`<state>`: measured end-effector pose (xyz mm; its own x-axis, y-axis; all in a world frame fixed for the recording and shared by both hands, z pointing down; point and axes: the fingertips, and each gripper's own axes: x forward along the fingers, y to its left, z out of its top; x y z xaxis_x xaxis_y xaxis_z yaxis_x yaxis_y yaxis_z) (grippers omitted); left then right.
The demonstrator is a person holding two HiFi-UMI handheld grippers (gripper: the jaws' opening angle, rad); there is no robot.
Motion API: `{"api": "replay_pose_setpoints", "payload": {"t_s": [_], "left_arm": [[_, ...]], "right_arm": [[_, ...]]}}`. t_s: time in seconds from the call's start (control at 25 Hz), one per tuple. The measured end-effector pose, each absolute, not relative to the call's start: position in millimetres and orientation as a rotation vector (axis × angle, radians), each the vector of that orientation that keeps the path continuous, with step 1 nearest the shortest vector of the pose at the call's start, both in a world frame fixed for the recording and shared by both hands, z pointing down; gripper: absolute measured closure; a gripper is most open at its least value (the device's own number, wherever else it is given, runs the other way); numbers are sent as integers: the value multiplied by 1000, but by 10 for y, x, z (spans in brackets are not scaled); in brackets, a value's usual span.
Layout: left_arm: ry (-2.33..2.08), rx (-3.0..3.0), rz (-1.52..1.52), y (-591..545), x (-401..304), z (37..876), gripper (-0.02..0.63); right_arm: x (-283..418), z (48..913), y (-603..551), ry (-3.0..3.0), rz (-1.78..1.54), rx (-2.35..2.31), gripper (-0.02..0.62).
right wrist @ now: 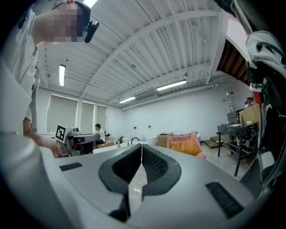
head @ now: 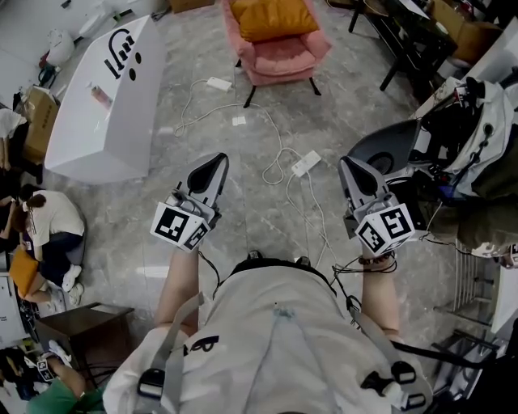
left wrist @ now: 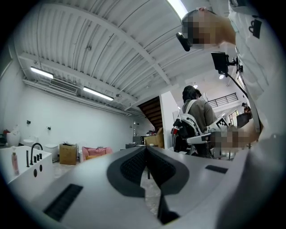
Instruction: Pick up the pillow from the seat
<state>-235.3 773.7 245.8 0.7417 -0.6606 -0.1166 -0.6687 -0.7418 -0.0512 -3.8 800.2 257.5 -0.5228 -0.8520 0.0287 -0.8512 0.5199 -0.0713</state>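
Observation:
An orange pillow (head: 272, 16) lies on the seat of a pink armchair (head: 279, 55) at the far side of the floor. The right gripper view shows the same orange pillow (right wrist: 184, 146) on the pink armchair (right wrist: 177, 139), far off to the right. In the left gripper view the pink armchair (left wrist: 94, 152) is small and distant. My left gripper (head: 216, 162) and right gripper (head: 346, 163) are held level in front of the person, well short of the chair. Both are shut with nothing between the jaws, as the left gripper (left wrist: 145, 148) and right gripper (right wrist: 141, 145) show in their own views.
White cables and a power strip (head: 306, 164) lie on the grey floor between me and the chair. A white counter (head: 105, 97) stands left, a black office chair (head: 388, 149) and cluttered stands right. A person (head: 50, 226) crouches at the left.

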Motion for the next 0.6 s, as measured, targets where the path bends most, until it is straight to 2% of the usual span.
{"api": "replay_pose_setpoints", "payload": {"t_s": [0.6], "left_arm": [[1012, -2868, 134, 7714, -2443, 2423, 598]], "right_arm": [[-183, 2542, 8008, 2704, -124, -1557, 580]]}}
